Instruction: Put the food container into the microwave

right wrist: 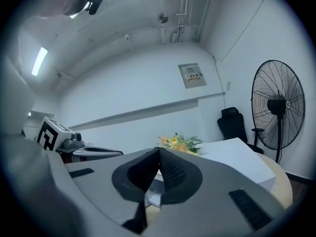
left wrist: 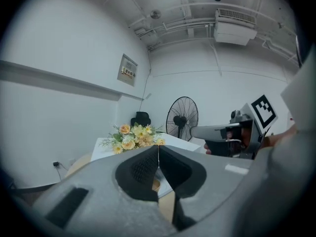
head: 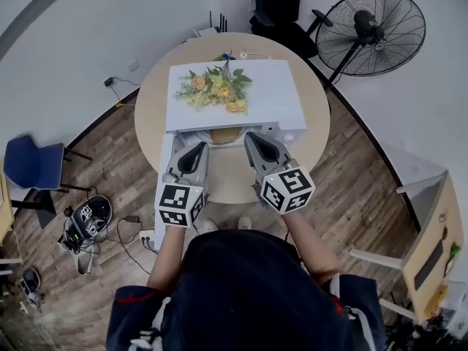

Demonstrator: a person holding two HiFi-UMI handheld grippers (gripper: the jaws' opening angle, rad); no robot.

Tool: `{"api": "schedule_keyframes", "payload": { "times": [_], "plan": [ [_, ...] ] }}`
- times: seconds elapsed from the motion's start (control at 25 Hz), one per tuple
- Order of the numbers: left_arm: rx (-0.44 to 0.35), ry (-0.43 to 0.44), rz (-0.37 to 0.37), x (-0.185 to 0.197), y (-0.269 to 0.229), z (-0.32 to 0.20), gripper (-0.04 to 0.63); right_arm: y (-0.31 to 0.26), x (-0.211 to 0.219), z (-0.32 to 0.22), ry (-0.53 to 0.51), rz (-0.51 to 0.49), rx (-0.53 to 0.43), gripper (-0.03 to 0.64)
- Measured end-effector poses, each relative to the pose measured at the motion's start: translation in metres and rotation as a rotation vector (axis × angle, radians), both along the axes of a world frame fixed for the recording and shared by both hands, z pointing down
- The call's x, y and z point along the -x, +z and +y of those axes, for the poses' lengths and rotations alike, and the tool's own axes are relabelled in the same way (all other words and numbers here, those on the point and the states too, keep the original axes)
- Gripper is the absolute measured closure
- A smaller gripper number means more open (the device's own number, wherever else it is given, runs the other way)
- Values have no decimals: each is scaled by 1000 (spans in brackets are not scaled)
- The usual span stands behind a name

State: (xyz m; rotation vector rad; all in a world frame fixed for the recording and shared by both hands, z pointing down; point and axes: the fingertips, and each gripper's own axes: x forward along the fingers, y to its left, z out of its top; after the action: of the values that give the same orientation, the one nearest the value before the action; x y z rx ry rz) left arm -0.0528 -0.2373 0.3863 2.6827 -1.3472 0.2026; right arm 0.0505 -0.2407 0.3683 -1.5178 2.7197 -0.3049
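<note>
Left gripper (left wrist: 158, 151) closed, wall panel (left wrist: 128, 70) beyond

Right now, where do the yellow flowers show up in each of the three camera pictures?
Head view: the flowers lie on top of the white microwave, above centre.
Left gripper view: the flowers sit left of centre, a little below the middle.
Right gripper view: the flowers sit near the centre, slightly right and below the middle.
Shared landmark: the standing fan is right of the flowers in every view.
</note>
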Motion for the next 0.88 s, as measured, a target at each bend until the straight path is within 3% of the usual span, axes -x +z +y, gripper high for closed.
{"api": "schedule_keyframes", "payload": {
  "times": [0.4,0.88],
  "plan": [
    [-80,46,-40,-7,-15,10,577,-2,-7,0,21,-13,2,606],
    [-89,56,-45,-4,-19,14,577,-2,-6,-1,28,-36,16,607]
  ]
}}
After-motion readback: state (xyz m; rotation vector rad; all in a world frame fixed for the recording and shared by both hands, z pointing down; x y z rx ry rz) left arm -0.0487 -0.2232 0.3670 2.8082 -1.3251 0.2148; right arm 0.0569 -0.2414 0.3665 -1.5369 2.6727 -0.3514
